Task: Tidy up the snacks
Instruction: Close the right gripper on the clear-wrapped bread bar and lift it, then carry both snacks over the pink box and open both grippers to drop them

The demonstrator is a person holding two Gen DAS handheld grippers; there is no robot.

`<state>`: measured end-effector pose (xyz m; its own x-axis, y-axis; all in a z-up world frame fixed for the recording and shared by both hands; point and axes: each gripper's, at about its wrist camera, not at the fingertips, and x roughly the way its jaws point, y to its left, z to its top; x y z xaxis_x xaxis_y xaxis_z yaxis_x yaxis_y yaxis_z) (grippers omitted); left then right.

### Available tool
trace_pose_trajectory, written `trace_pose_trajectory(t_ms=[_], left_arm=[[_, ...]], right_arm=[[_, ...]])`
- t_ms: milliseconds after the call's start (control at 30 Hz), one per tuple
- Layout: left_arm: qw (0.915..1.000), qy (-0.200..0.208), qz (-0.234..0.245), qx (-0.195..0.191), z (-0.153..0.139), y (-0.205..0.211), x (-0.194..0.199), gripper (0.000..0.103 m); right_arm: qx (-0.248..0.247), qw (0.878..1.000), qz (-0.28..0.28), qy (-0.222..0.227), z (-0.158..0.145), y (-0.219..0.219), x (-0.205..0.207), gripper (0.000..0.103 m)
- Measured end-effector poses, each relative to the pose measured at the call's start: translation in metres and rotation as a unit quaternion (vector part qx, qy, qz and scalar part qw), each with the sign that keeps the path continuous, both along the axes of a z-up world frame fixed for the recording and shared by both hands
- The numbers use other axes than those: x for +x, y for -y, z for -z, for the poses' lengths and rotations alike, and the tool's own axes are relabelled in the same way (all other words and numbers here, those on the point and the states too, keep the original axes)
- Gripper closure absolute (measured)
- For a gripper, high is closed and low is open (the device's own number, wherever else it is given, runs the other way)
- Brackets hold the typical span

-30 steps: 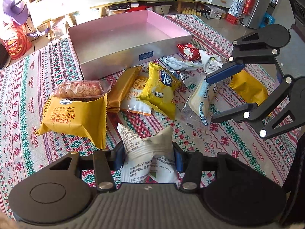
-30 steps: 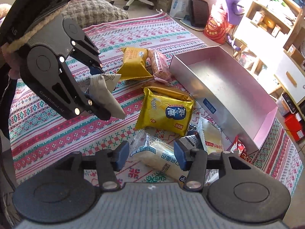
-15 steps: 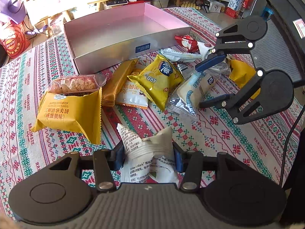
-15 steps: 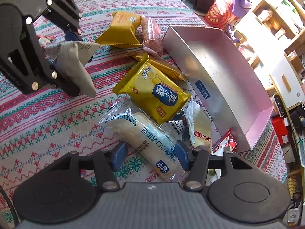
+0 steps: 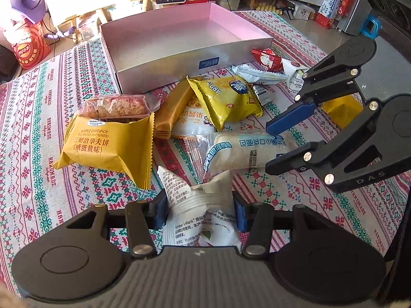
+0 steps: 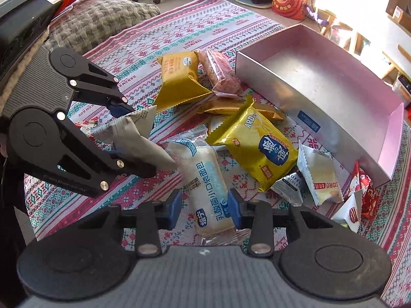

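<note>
My left gripper (image 5: 199, 211) is shut on a white snack packet (image 5: 197, 205) and holds it above the cloth; the packet also shows in the right wrist view (image 6: 131, 138). My right gripper (image 6: 205, 209) is open, its fingers on either side of a clear-wrapped white bread packet (image 6: 203, 184) that lies on the cloth; the bread packet also shows in the left wrist view (image 5: 246, 151). An empty pink-and-silver box (image 5: 179, 38) stands behind the snack pile, and in the right wrist view (image 6: 321, 87) it is at upper right.
Loose snacks lie on the patterned cloth (image 5: 38, 128): a yellow waffle packet (image 5: 108, 146), a yellow ARD bag (image 5: 228, 97), a pink-oat bar (image 5: 115, 105), a red packet (image 5: 267, 56). Cabinets and clutter stand beyond the table edge.
My right gripper has come down over the bread packet, which now lies between its open fingers. My left gripper still holds the white packet.
</note>
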<state>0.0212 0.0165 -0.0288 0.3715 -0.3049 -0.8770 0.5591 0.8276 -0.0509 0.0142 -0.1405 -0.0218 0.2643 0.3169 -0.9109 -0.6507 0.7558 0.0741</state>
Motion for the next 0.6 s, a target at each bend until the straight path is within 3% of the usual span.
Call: trace_pose_trajectory(t_ms=[100, 367, 600], left_arm=[[1.0000, 0.000, -0.001, 0.003, 0.001, 0.000, 0.000, 0.046], [0.9999, -0.003, -0.001, 0.011, 0.005, 0.004, -0.001, 0.046], [1.0000, -0.002, 0.001, 0.010, 0.004, 0.005, -0.002, 0.046]], right_arm=[[-0.015, 1.000, -0.020, 0.010, 0.004, -0.005, -0.005, 0.052], [-0.044, 0.998, -0.008, 0.034, 0.016, -0.010, -0.010, 0.051], [-0.020, 0.999, 0.012, 0.031, 0.013, -0.012, -0.012, 0.084]])
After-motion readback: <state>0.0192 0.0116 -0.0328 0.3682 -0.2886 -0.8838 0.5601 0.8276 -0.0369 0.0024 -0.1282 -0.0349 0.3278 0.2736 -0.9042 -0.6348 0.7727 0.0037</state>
